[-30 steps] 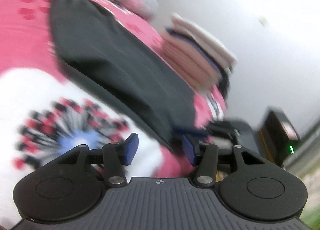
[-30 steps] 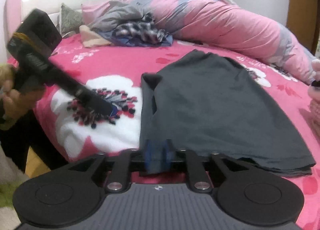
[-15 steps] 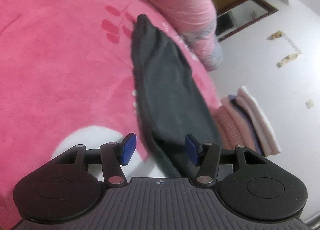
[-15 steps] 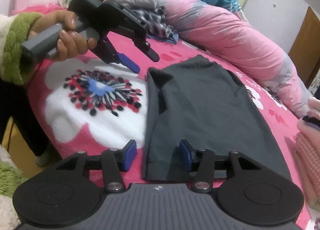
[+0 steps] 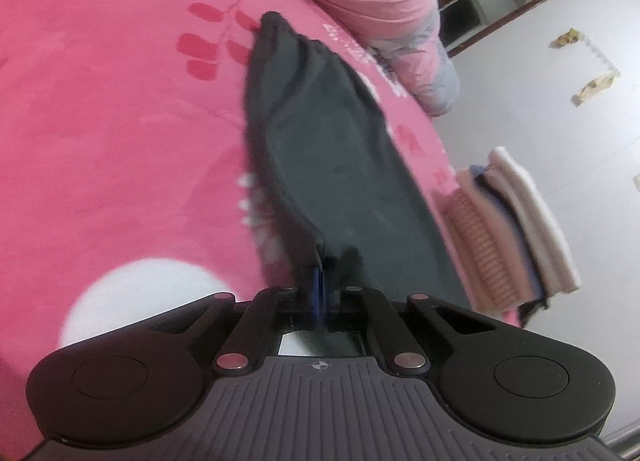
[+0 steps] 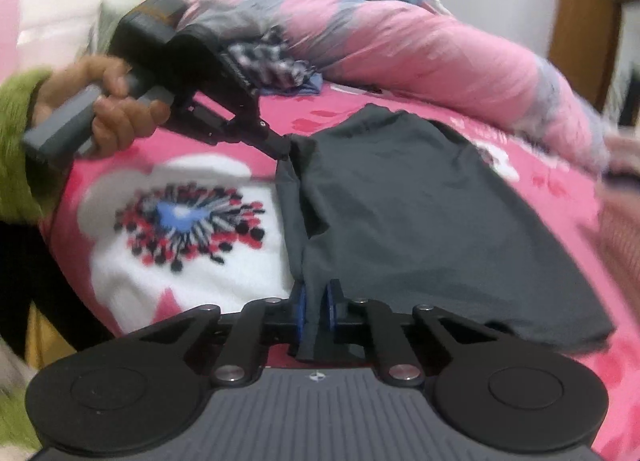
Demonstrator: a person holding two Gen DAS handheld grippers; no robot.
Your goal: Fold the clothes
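Observation:
A dark grey garment [image 6: 420, 205] lies spread on the pink bed, and it also shows in the left wrist view [image 5: 340, 165]. My left gripper [image 5: 319, 281] is shut on one corner of the garment's near left edge; in the right wrist view that gripper [image 6: 280, 149] pinches the far corner. My right gripper [image 6: 316, 309] is shut on the nearer corner of the same edge, with cloth hanging between its blue pads. The edge between the two grippers is lifted a little and creased.
The bedspread [image 6: 192, 221] is pink with a white flower print. A rolled pink duvet [image 6: 420, 57] and loose clothes [image 6: 264, 61] lie at the back. A stack of folded clothes [image 5: 512, 229] sits at the bed's right edge near a white wall.
Both grippers were open half a second ago and have now shut on the garment's left edge. The left gripper came down to the far corner.

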